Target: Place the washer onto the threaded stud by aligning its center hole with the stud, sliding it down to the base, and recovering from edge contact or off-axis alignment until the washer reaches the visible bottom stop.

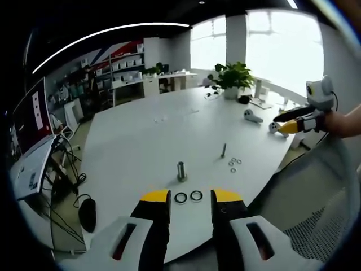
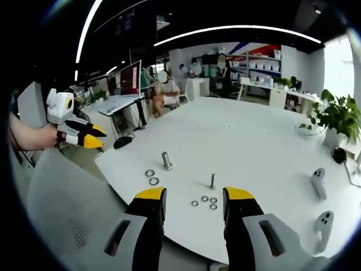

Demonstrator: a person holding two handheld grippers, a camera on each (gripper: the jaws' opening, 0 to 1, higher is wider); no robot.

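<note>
White table point(image 1: 146, 135), both tongs point(image 1: 190, 196) point(image 2: 186, 195) hovering apart, unloaded

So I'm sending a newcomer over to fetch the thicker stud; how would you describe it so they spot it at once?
Start at the big white table and look at its near edge, where two studs stand upright. The thick stud is the stubby metal cylinder with two large dark washers lying flat right beside it. The thin stud, by contrast, is slimmer and has four small washers scattered near it.
</note>
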